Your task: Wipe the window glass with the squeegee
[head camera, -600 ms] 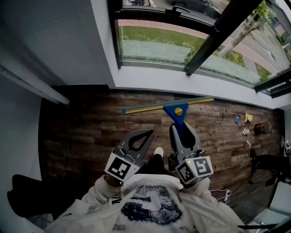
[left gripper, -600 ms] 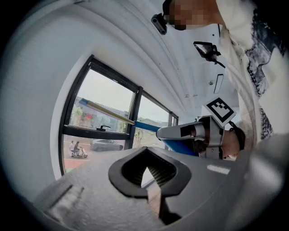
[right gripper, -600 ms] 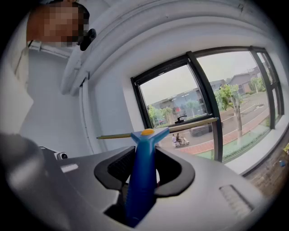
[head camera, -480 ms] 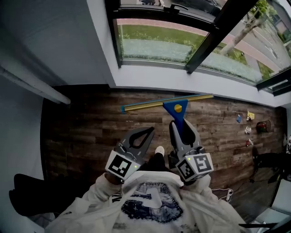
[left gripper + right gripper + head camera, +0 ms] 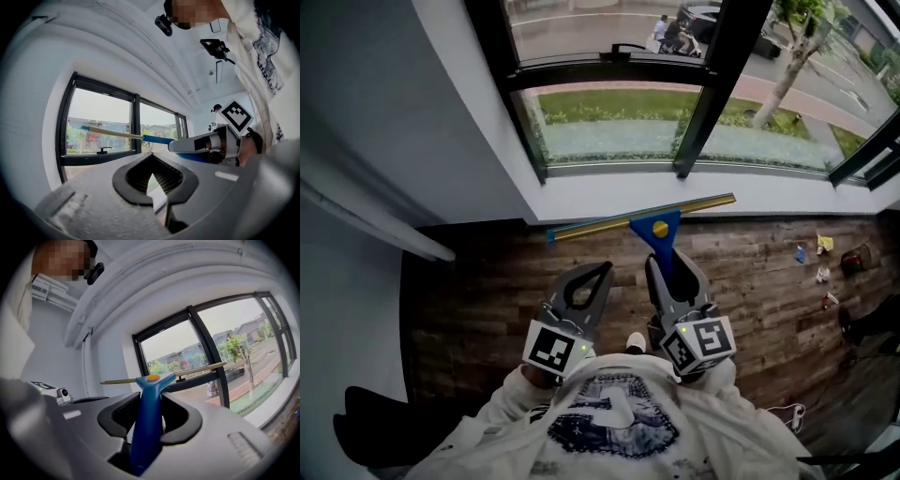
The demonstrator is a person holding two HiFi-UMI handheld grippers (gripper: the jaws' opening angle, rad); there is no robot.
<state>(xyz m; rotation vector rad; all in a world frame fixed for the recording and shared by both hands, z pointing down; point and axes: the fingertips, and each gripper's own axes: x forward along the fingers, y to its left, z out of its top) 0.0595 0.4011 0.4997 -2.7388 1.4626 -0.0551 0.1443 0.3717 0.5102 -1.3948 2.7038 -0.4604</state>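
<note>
Squeegee moved up to sill, ahead of right tool pinching it; left tool pressed together, wood floor below.

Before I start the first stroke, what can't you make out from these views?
- Contact: whether the blue-handled squeegee with the yellow bar touches the window glass; no view shows the gap side-on.
- Handle end: buried between the right tongs, right gripper view.
- Top of the glass: cut off by the head view's upper edge.
- Too small, head view: the small coloured items on the wooden floor.
</note>
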